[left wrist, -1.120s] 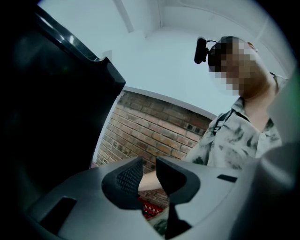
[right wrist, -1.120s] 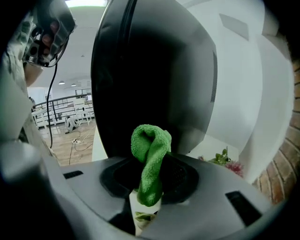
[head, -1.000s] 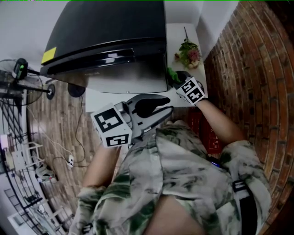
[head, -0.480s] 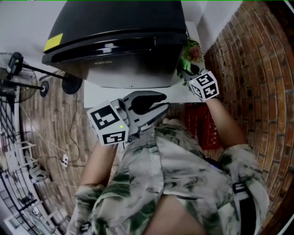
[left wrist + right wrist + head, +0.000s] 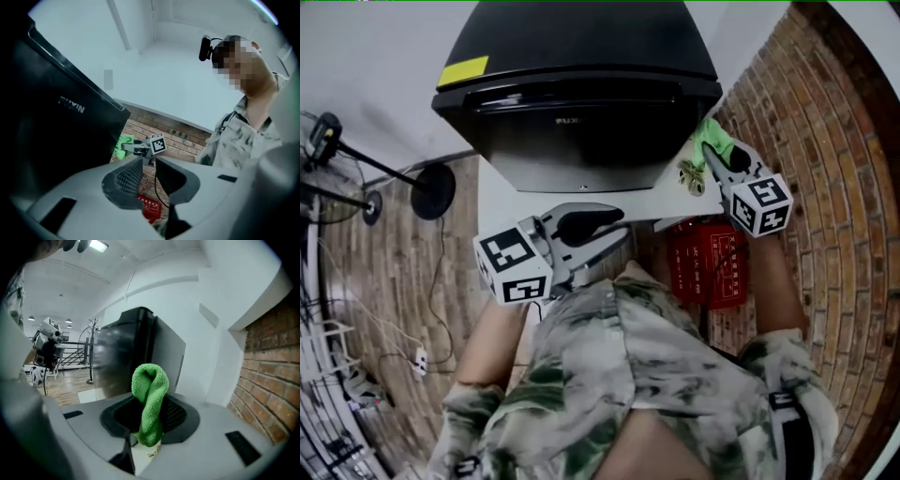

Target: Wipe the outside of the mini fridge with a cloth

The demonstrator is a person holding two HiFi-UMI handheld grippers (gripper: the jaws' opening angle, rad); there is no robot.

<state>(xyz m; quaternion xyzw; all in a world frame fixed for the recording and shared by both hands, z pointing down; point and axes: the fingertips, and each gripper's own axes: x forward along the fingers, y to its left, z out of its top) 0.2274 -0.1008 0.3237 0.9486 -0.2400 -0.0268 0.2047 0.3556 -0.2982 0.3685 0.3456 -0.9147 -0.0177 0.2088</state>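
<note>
The right claw (image 5: 151, 420) is squeezed shut on the green cloth (image 5: 150, 390), which stands tall and folded between its jaws, looped end up, just beside the black mini fridge (image 5: 124, 352) at the frame's middle, while the left claw (image 5: 149, 171) is a little open, holding nothing.

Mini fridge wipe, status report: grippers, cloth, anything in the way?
Right gripper shut on green cloth, at mini fridge side nearest brick wall; contact unclear. Left gripper empty, fingers slightly apart. Flower sprig just under the cloth.
</note>
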